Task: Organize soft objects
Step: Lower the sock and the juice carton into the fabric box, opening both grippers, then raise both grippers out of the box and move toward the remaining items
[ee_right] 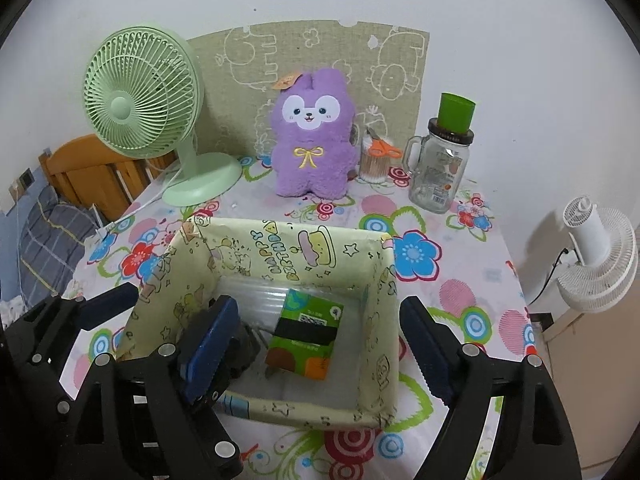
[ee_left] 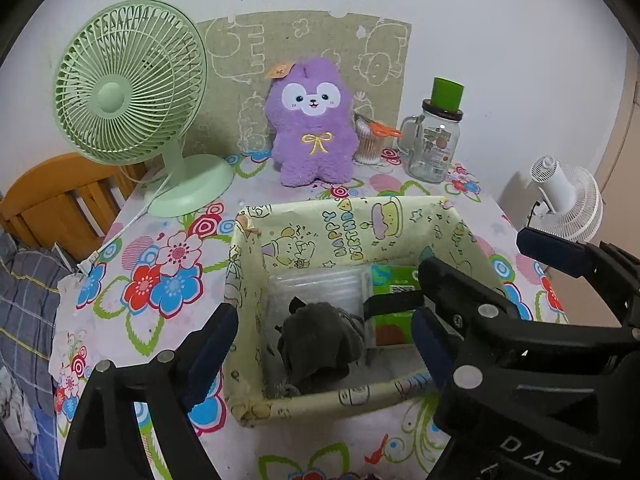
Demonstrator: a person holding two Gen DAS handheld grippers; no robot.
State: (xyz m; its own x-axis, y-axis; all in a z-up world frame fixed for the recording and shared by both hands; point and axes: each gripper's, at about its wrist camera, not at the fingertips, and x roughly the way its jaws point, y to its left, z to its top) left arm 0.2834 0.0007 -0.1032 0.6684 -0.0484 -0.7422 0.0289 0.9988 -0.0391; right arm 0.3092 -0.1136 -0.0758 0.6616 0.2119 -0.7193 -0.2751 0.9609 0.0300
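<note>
Crowding the box [ee_right: 378, 320]: fan [ee_right: 140, 96], plush [ee_right: 310, 140], jar [ee_right: 440, 168].

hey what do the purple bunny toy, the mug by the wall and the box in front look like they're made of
Purple bunny: fuzzy plush fabric, matte nap. Mug: clear glass, probably; see-through with glints. Box: likely cardboard wrapped in printed paper, wrinkled and peeling at corners.

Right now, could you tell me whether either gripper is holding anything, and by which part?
Nothing is held. The left gripper and the right gripper both hang open over the box; the grey cloth lies loose inside, between the left jaws but ungripped.
</note>
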